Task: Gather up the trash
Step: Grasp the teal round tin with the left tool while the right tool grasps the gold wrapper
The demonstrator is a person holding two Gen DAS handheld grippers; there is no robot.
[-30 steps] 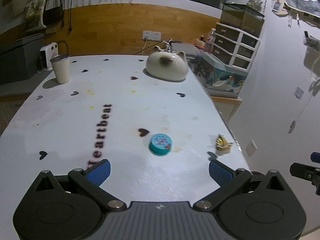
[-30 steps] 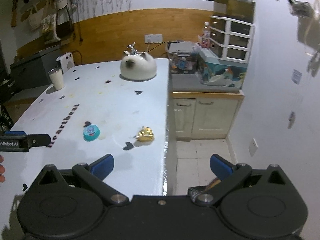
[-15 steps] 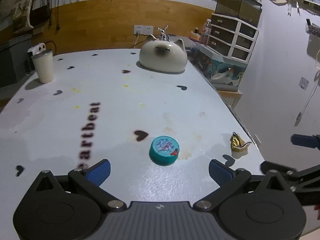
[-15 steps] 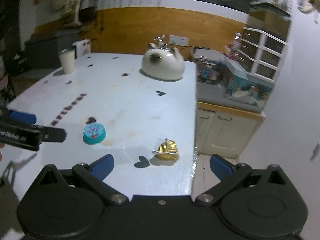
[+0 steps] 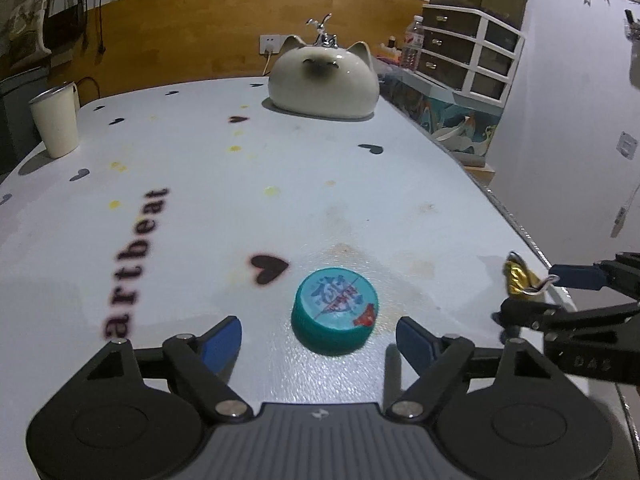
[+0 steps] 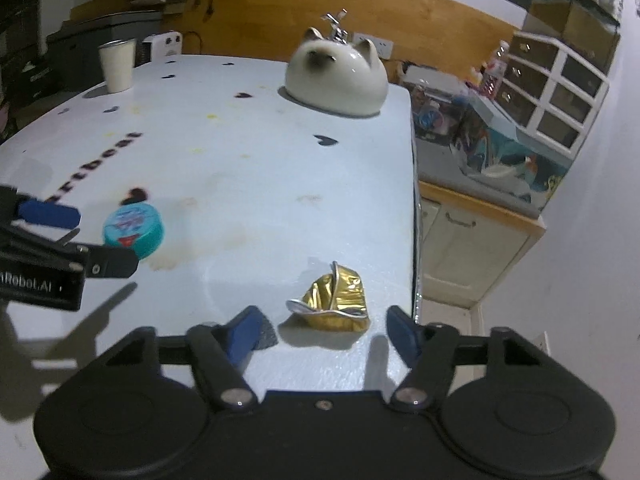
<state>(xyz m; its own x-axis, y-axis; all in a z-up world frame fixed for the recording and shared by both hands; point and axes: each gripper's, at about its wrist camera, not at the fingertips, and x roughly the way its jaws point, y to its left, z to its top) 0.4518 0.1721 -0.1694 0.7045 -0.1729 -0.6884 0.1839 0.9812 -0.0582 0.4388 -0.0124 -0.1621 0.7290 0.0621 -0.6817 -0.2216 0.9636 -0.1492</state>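
Note:
A teal bottle cap [image 5: 335, 310] with a printed top lies on the white table [image 5: 280, 184], just ahead of my left gripper [image 5: 320, 336]. The left jaws are closing and stand either side of the cap without touching it. A crumpled gold foil wrapper [image 6: 334, 304] lies near the table's right edge, between the blue pads of my right gripper [image 6: 324, 330]. The right jaws are closing too, and the pads stay clear of the foil. Each gripper shows in the other's view: the right gripper [image 5: 532, 292] around the foil [image 5: 518, 278], the left gripper [image 6: 88, 240] by the cap [image 6: 134, 230].
A white cat-shaped ceramic pot [image 5: 324, 80] stands at the table's far end, a white cup [image 5: 56, 120] at the far left. The table edge [image 6: 414, 240] drops off right of the foil, with a low cabinet [image 6: 472, 248] and drawer unit [image 6: 556, 100] beyond.
Both grippers have come down and forward toward the table. The cap and the foil now sit between their jaws, which stand narrower than before.

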